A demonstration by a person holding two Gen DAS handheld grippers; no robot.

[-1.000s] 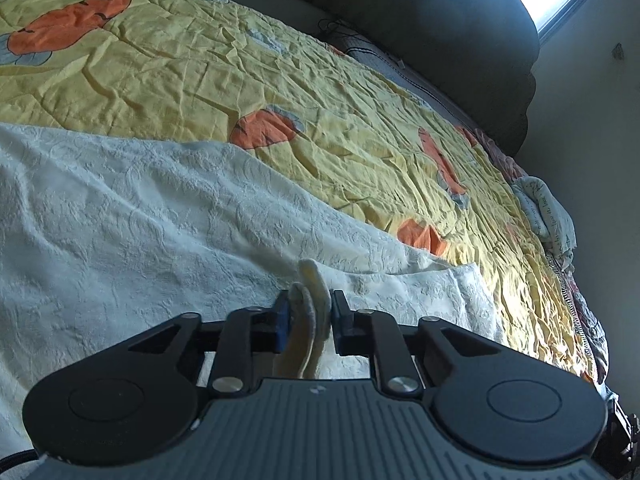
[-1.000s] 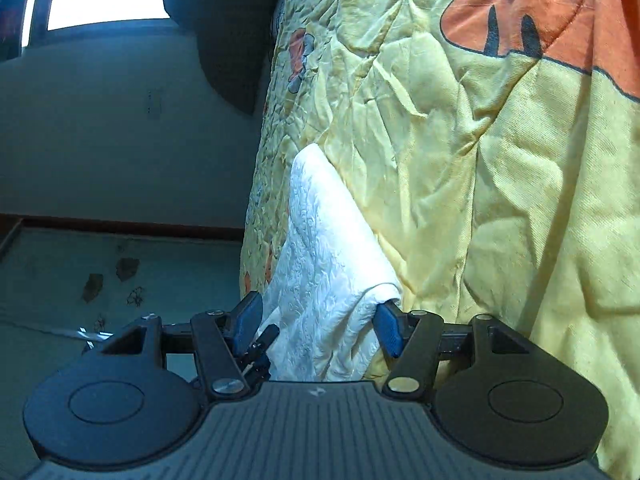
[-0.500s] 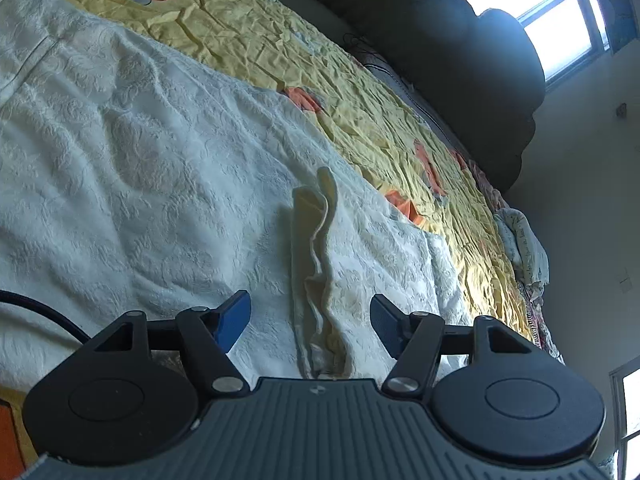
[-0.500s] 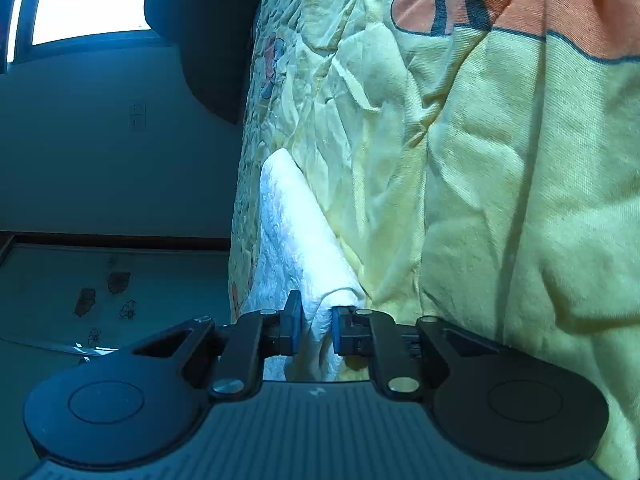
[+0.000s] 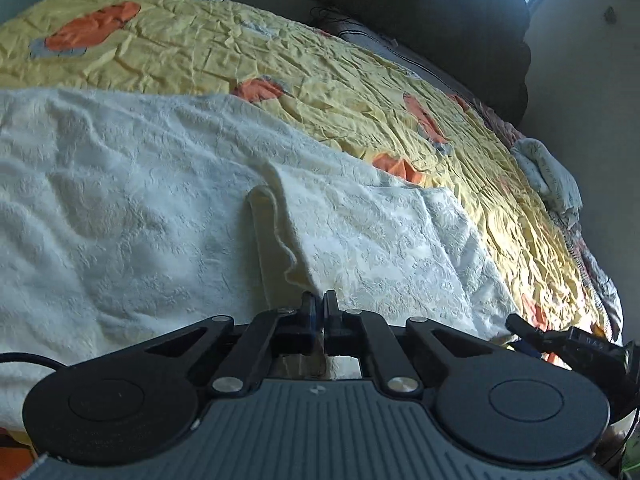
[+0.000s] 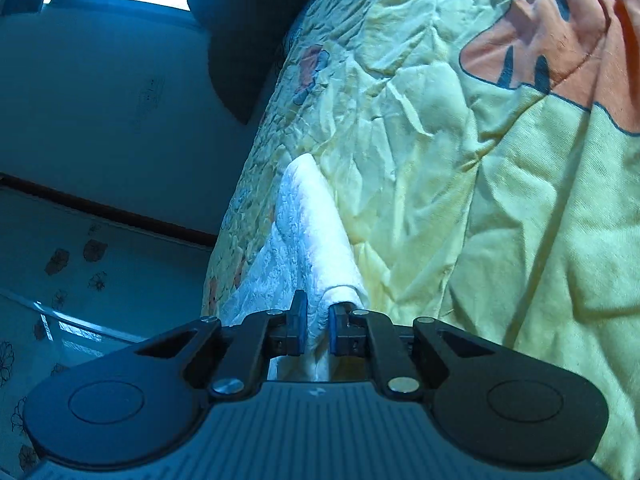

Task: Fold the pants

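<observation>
A bed (image 5: 280, 60) under a wrinkled yellow quilt with orange patches carries white textured pants (image 5: 140, 208) spread over its near edge; a folded cloth (image 5: 548, 172) lies at its far-right edge.

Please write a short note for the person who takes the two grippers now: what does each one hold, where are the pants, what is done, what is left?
Left gripper: shut on the pants, at a cream edge of the fabric.
Right gripper: shut on the pants, at another bunched edge.
The white pants lie spread on the yellow bedspread; their near end reaches the side of the bed.
Done: both ends gripped.
Left: no finished fold shows yet; probably lift both edges together, lay them over, then smooth.
</observation>
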